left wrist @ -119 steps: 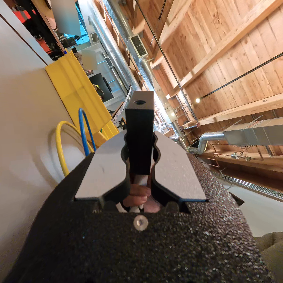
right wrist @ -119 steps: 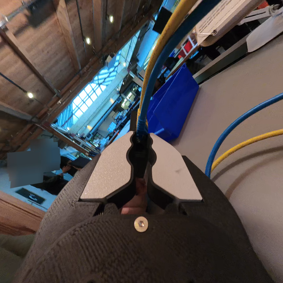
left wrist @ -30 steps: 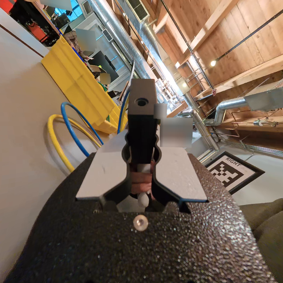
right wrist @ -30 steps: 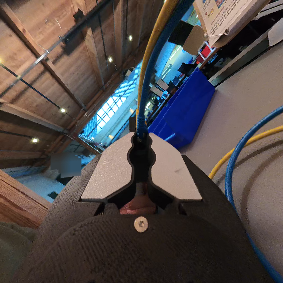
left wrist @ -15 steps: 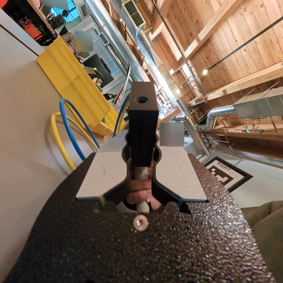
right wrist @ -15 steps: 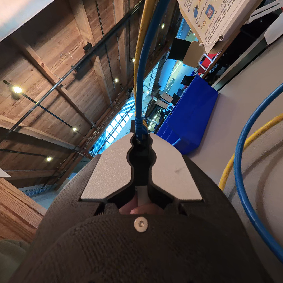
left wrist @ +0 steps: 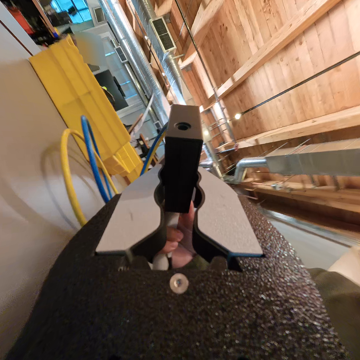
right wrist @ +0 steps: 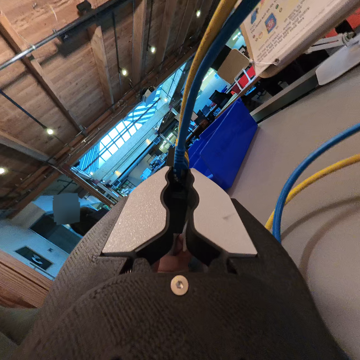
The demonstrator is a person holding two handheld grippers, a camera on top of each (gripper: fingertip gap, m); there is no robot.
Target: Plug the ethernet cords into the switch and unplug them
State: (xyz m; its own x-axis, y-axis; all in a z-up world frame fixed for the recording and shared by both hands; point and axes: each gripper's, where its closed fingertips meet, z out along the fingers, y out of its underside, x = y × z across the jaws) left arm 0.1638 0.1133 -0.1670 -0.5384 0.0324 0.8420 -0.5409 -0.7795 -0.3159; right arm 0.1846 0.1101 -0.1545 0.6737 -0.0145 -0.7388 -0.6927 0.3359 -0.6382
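My left gripper (left wrist: 180, 171) is shut on a black box-shaped switch (left wrist: 182, 155) and holds it upright in the air, its end face with a round hole pointing up. A blue cord (left wrist: 91, 155) and a yellow cord (left wrist: 66, 175) loop over the table on the left and run up behind the switch. In the right wrist view, my right gripper (right wrist: 179, 169) is shut on the plug end of the blue cord (right wrist: 178, 159). That cord (right wrist: 187, 109) rises out of the jaws beside the yellow cord (right wrist: 196, 64). Where the plugs seat is hidden.
The beige table (left wrist: 23, 175) fills the left of the left wrist view and also shows in the right wrist view (right wrist: 311, 155). A yellow bin (left wrist: 78, 87) and a blue bin (right wrist: 229, 148) stand at its far edges. A printed sheet (right wrist: 288, 29) hangs top right.
Both views have swung and tilted with motion blur. The black-and-white tag at the left view's lower right has gone out of view. Both grips stay shut.
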